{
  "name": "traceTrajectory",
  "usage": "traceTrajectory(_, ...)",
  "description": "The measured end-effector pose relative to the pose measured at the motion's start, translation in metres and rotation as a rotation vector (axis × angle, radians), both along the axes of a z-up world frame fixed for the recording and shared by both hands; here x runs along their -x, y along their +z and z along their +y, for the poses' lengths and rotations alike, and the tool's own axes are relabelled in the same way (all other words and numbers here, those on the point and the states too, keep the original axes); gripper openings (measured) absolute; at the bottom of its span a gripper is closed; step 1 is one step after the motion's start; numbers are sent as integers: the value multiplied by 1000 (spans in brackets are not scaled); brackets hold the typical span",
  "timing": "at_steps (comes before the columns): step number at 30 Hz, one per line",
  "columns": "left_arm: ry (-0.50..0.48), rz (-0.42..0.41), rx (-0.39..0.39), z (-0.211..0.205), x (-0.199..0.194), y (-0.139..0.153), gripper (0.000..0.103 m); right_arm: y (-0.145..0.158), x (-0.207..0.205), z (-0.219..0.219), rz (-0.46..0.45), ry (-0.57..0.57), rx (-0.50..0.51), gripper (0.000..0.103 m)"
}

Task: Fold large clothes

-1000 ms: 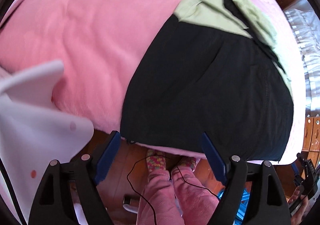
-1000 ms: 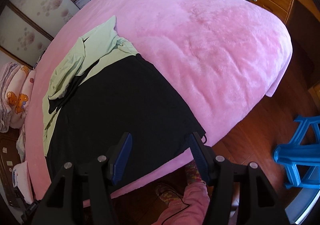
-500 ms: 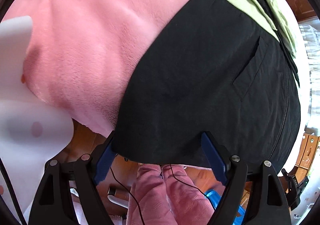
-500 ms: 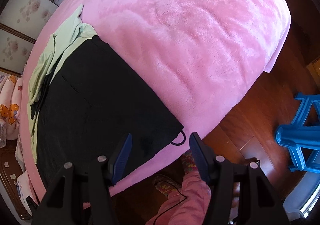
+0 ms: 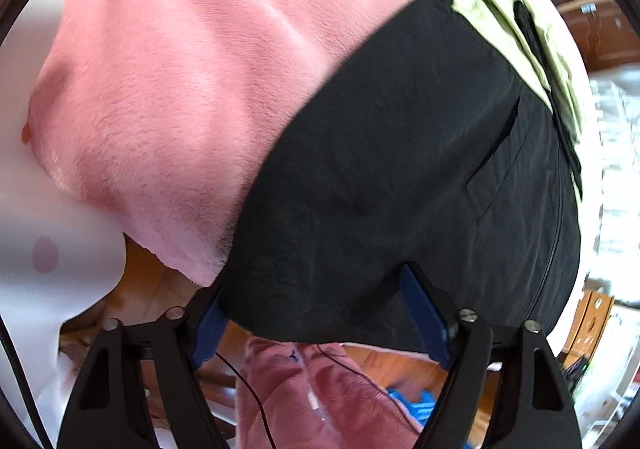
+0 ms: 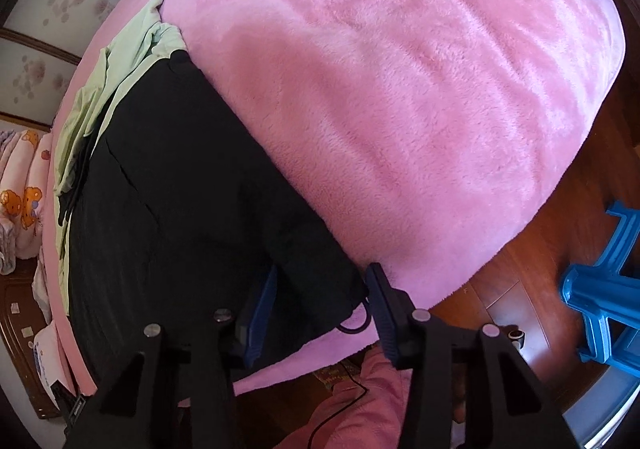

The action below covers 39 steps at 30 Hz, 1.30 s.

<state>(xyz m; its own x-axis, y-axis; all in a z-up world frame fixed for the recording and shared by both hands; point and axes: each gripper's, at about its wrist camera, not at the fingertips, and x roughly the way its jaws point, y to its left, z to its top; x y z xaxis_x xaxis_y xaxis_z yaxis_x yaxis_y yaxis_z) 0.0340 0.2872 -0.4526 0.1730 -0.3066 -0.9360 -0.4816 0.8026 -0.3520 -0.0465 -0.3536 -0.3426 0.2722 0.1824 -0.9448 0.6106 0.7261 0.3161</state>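
While both tongs close in, the black garment (image 5: 400, 169) stretches lengthwise away; left tongs (image 5: 320, 313) and right tongs (image 6: 320, 301) each straddle a near-hem corner, ungripped.

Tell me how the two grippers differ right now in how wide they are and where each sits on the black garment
The left gripper stands wide, straddling the near hem of the black garment; the right gripper is narrower, its jaws having just been closing around the garment's corner by the cord loop. The left sits at the hem's left end, the right at its right corner. Both point down at the bed edge, with cloth between the jaws.
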Motion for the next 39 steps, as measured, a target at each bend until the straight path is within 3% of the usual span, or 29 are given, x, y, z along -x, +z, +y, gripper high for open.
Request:
traceTrajectory(3,36,-11,0,10,8,2,70,0,4,-5,1,12,-53,26)
traceTrajectory(6,30,-17,-11,16,11,5,63,3,6,-9,-5,28,-94,23)
traceTrajectory(14,-36,1,-30,17,4,32,17,17,5,-13,2,35,-145,20)
traceTrajectory(24,-52,58,-141,-12,-9,88,11,54,-5,-7,-13,1,-169,18)
traceTrajectory(28,-14,41,-94,-9,-16,126,11,83,-9,-6,-48,-26,-178,18)
traceTrajectory(32,-49,-6,-43,-3,-30,167,10,119,-18,-2,-108,-23,-155,18)
traceTrajectory(39,-20,-135,25,11,-78,244,10,180,-39,-3,-242,-64,-159,18)
